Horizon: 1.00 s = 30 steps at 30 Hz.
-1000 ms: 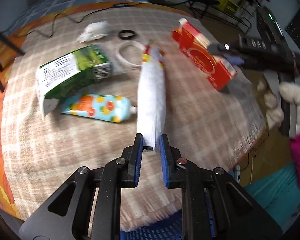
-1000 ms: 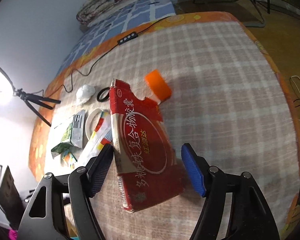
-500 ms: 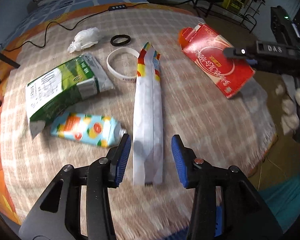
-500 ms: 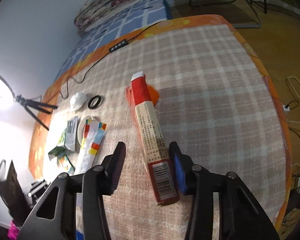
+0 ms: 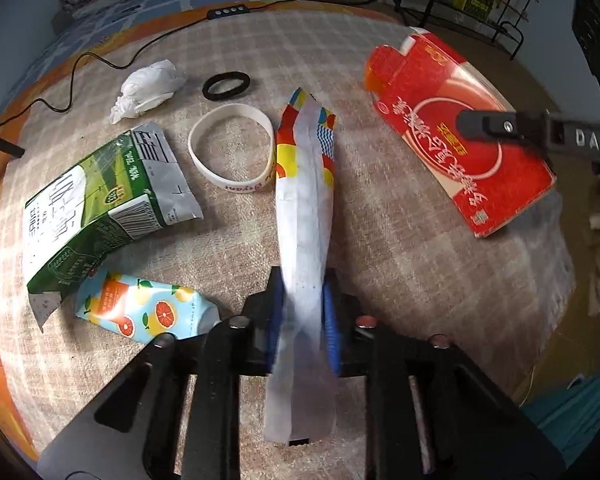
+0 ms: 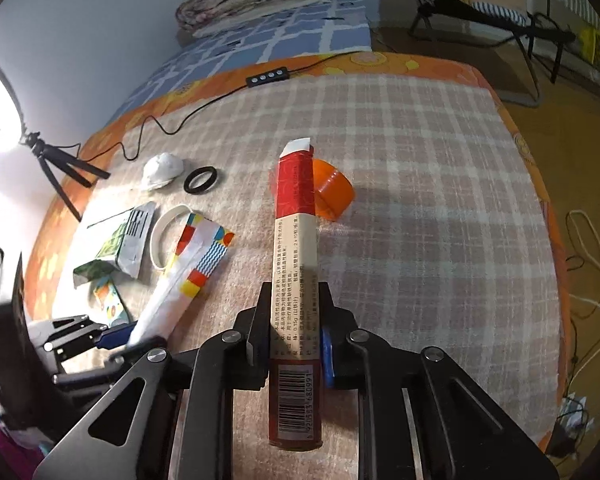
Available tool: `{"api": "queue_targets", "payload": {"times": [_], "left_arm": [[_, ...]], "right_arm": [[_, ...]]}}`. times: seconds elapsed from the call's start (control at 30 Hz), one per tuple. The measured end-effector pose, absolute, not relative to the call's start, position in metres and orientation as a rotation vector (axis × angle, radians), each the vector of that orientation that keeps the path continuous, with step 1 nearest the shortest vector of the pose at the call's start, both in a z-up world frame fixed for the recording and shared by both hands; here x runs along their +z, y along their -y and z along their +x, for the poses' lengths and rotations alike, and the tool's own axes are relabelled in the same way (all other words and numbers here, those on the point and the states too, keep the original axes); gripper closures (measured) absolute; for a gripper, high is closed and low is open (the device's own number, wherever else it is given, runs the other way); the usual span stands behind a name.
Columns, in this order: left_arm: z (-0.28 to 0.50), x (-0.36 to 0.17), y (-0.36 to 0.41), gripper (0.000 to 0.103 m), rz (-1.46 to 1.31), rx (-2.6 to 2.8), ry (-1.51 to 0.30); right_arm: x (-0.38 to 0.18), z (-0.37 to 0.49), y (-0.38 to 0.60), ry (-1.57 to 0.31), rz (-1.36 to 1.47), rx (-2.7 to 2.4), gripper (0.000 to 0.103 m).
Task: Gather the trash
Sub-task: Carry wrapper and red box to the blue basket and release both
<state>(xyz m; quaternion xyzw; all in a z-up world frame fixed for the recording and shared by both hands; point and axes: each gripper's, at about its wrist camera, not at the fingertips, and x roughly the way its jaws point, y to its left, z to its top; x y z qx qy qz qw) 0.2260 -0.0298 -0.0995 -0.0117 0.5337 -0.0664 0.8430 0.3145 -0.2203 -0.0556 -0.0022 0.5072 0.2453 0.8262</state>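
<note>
My left gripper (image 5: pixel 302 312) is shut on a long white wrapper (image 5: pixel 306 216) with a colourful end, lying across the checked cloth; the wrapper also shows in the right wrist view (image 6: pixel 180 276). My right gripper (image 6: pixel 294 320) is shut on a flat red box (image 6: pixel 296 264), held edge-up above the cloth; the box also shows in the left wrist view (image 5: pixel 460 132). Other trash lies on the cloth: a green carton (image 5: pixel 96 208), a fruit-print carton (image 5: pixel 148 312) and a crumpled tissue (image 5: pixel 148 88).
A white wristband (image 5: pixel 232 148) and a black ring (image 5: pixel 226 85) lie beyond the wrapper. An orange cup (image 6: pixel 332 194) lies on its side behind the red box. A black cable (image 6: pixel 204 108) runs along the far edge. A tripod (image 6: pixel 56 168) stands at the left.
My left gripper moved forward over the wrapper's end and shut on it. My right gripper closed on the red box, which was turned edge-up and lifted.
</note>
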Motion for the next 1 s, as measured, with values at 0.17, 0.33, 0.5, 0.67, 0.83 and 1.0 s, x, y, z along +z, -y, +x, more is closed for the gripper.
{"api": "queue_targets", "payload": {"times": [0.17, 0.33, 0.5, 0.67, 0.83, 1.0], "left_arm": [[0.217, -0.089, 0.024, 0.089, -0.069, -0.136, -1.111], [0.199, -0.069, 0.023, 0.089, -0.069, -0.152, -1.079], [0.170, -0.049, 0.021, 0.089, -0.079, -0.161, -1.052], [0.128, -0.035, 0.013, 0.089, -0.097, -0.162, -1.039], [0.085, -0.031, 0.005, 0.089, -0.118, -0.158, -1.044], [0.045, -0.034, 0.001, 0.089, -0.120, -0.151, -1.052]], "right_arm": [[-0.046, 0.302, 0.225, -1.056, -0.007, 0.529, 0.087], [-0.032, 0.281, 0.223, -1.034, -0.018, 0.562, 0.087], [-0.016, 0.250, 0.219, -1.006, -0.047, 0.611, 0.086], [-0.006, 0.211, 0.218, -0.988, -0.058, 0.664, 0.087], [-0.003, 0.172, 0.218, -0.990, -0.071, 0.715, 0.087], [-0.006, 0.133, 0.216, -1.003, -0.086, 0.767, 0.087]]}}
